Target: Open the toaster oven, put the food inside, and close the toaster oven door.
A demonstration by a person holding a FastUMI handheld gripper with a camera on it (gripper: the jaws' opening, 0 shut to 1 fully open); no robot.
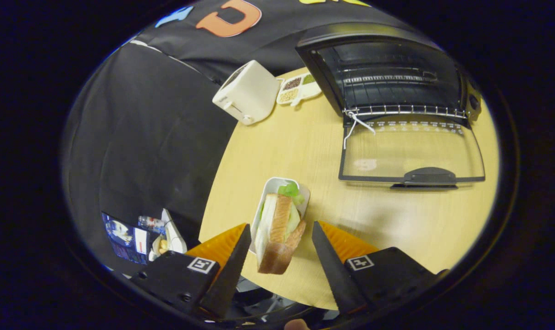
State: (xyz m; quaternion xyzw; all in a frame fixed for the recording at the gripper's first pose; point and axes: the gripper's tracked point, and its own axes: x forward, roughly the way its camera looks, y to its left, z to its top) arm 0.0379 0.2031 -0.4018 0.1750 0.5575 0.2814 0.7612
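Between my gripper [281,228] fingers sits the sandwich [278,233], and the fingers stand wide apart on either side of it with a gap to each, so I am holding nothing. It rests in a small white tray [272,187] near the front edge of the wooden table [300,146], bread slices on edge with green lettuce showing at the far end.

Off the table to my left, low down, I see a small clutter of items [142,233] against the dark cloth; I cannot tell what they are. Farther back on the table stands a white pop-up toaster [245,93], and just beside it lies a divided dish [298,88] of grains or seeds. To the right stands the toaster oven [387,73], well beyond my fingers. Its glass door [410,153] is dropped fully open, lying flat toward me, and the wire rack [403,110] shows at the mouth.
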